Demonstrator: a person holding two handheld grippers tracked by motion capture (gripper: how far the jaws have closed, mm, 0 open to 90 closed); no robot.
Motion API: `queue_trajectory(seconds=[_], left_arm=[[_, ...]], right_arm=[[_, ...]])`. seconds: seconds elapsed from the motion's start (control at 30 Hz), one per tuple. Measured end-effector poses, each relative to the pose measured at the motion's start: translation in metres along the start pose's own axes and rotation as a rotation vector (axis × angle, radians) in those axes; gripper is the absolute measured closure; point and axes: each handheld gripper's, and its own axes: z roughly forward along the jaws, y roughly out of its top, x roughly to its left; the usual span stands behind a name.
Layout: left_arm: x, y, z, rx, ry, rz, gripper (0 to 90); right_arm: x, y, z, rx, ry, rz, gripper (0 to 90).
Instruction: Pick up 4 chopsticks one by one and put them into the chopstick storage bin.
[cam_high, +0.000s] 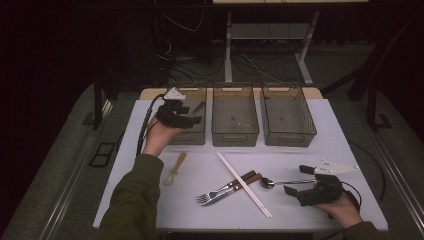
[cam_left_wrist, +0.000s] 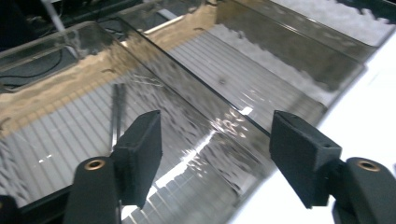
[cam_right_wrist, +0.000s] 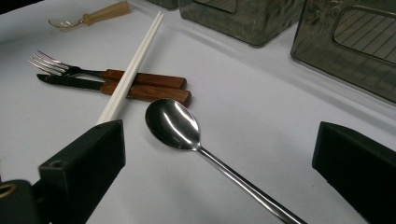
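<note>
My left gripper (cam_high: 192, 114) hovers open over the left grey bin (cam_high: 189, 136), its jaws astride that bin's right wall. A pair of dark chopsticks (cam_left_wrist: 117, 109) lies inside this bin (cam_left_wrist: 56, 135). In its own view the left gripper (cam_left_wrist: 215, 135) holds nothing. My right gripper (cam_high: 299, 180) rests low at the table's near right, open, with the handle of a metal spoon (cam_high: 267, 183) running between its jaws. In the right gripper view the spoon (cam_right_wrist: 173, 123) lies bowl up just ahead of the right gripper (cam_right_wrist: 219, 158), untouched.
A middle bin (cam_high: 235, 136) and a right bin (cam_high: 290, 137) stand beside the left one. On the white table lie white chopsticks (cam_high: 244, 184) across a wood-handled fork (cam_right_wrist: 51, 65) and knife (cam_right_wrist: 65, 81), and a small pale spoon (cam_high: 174, 170) farther left.
</note>
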Motion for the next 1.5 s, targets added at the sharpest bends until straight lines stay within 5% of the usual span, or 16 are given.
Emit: queue_trajectory(seconds=[0.33, 0.87, 1.2, 1.5], left_arm=[[-0.031, -0.031, -0.014, -0.029, -0.060, 0.007, 23.4], [-0.073, -0.084, -0.029, -0.042, -0.044, 0.056, 8.8], [-0.088, -0.116, -0.041, -0.060, -0.090, 0.070, 0.0], [-0.102, -0.134, -0.048, -0.054, -0.086, 0.069, 0.0]], right_arm=[[-0.001, 0.002, -0.001, 0.020, 0.015, 0.019, 2.8], [0.000, 0.004, -0.003, 0.053, 0.037, 0.026, 2.8], [0.002, 0.004, 0.000, 0.079, 0.026, 0.023, 2.8], [0.008, 0.010, -0.003, 0.076, 0.045, 0.017, 18.0]])
